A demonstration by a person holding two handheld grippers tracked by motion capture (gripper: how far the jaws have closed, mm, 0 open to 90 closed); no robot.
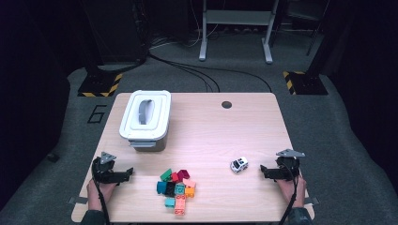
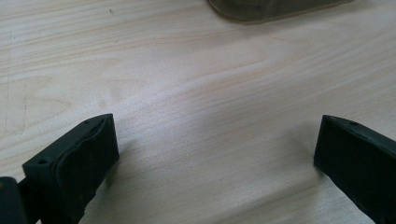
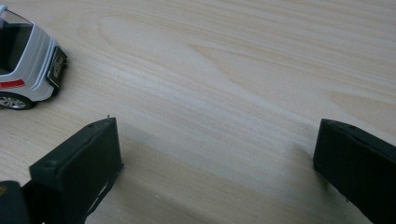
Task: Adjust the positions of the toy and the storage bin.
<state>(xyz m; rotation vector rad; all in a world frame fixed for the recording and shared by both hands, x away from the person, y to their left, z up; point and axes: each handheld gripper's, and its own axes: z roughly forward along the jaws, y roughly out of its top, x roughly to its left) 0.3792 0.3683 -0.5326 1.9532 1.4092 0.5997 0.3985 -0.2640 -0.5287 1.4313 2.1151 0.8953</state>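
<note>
The left gripper (image 1: 130, 172) is held at the desk's (image 1: 211, 126) left edge, jaws spread on nothing — bricks (image 1: 177, 187) lie mid-desk, the toy car (image 1: 239, 164) just beside the right gripper (image 1: 263, 170), likewise spread.

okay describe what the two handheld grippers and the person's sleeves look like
Both are black two-jaw tools: the left gripper and right gripper each carry a grey three-cornered plate on top and trail a black cable along the forearm. Close up, the jaws are blocky matte black pads with small holes. Dark sleeves show at the bottom edge.
</note>
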